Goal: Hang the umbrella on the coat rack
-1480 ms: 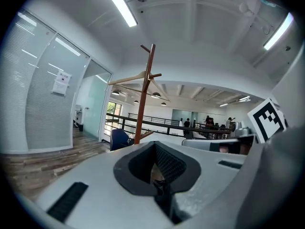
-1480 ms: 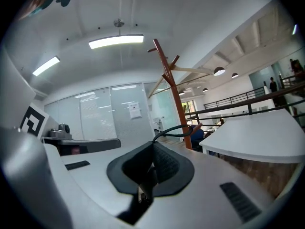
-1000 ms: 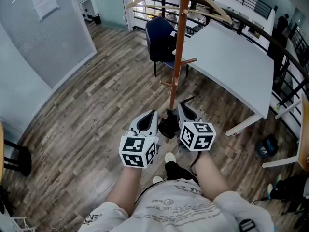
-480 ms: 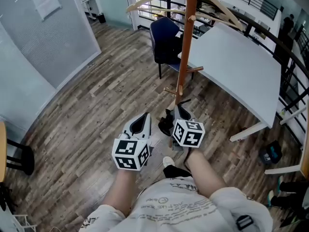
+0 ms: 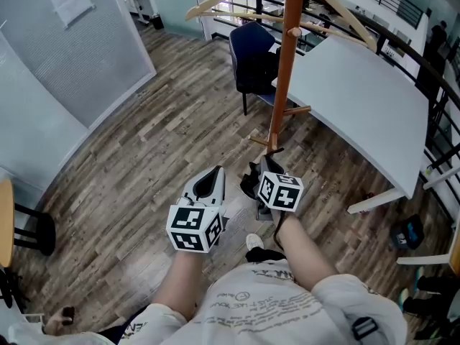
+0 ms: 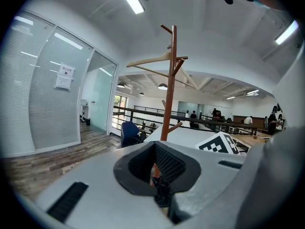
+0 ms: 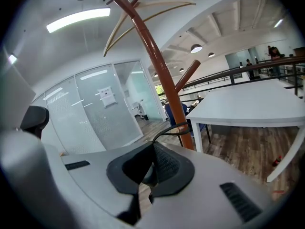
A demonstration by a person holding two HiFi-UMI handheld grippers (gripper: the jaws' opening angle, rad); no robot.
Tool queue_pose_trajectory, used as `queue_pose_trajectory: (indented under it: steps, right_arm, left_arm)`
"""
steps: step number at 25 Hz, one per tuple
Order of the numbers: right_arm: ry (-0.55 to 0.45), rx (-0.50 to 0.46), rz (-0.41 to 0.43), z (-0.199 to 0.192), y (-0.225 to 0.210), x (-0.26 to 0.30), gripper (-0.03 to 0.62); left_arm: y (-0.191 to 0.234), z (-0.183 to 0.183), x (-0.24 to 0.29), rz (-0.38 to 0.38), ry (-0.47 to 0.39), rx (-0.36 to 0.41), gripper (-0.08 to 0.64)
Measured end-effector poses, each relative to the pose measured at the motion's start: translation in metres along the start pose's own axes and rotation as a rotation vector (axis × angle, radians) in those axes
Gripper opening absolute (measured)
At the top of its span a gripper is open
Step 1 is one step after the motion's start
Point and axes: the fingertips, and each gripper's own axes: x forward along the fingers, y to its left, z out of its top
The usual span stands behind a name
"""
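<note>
The coat rack [image 5: 287, 63] is a brown wooden pole with short pegs and pale hangers at its top; it also rises ahead in the left gripper view [image 6: 167, 104] and the right gripper view [image 7: 157, 75]. A small black folded umbrella [image 5: 251, 182] hangs just above the floor near the rack's foot. My right gripper [image 5: 267, 164] is shut on it, and its thin black strap loop [image 7: 174, 128] sticks out past the jaws [image 7: 151, 168]. My left gripper [image 5: 212, 175] is shut and holds nothing, a little left of the umbrella [image 6: 153, 165].
A white table [image 5: 359, 99] stands right of the rack, with a dark blue chair [image 5: 251, 60] behind the pole. Glass partition walls [image 5: 65, 56] run along the left. A black stool [image 5: 32, 232] is at the far left, and a railing [image 5: 402, 13] beyond the table.
Both grippers have drifted left and nearer to my body in the head view. The right one has sunk with the umbrella. The rack's pole now stands further right in the picture.
</note>
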Motion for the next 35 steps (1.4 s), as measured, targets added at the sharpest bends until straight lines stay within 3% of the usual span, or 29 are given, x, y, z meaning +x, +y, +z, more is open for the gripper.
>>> queue_pose_trajectory:
  steps: [26,30,35]
  right_arm:
    - [0.03,0.068,-0.004,0.017,0.002,0.049,0.002]
    - [0.036,0.046,-0.024,0.014,0.007,0.058,0.002]
    - [0.014,-0.01,-0.115,0.017,0.006,0.07,0.002]
  left_arm:
    - [0.032,0.002,0.007,0.058,0.013,-0.004,-0.002]
    - [0.036,0.006,0.009,0.064,0.013,0.003,-0.002]
    - [0.045,0.009,0.012,0.082,0.016,0.006,-0.002]
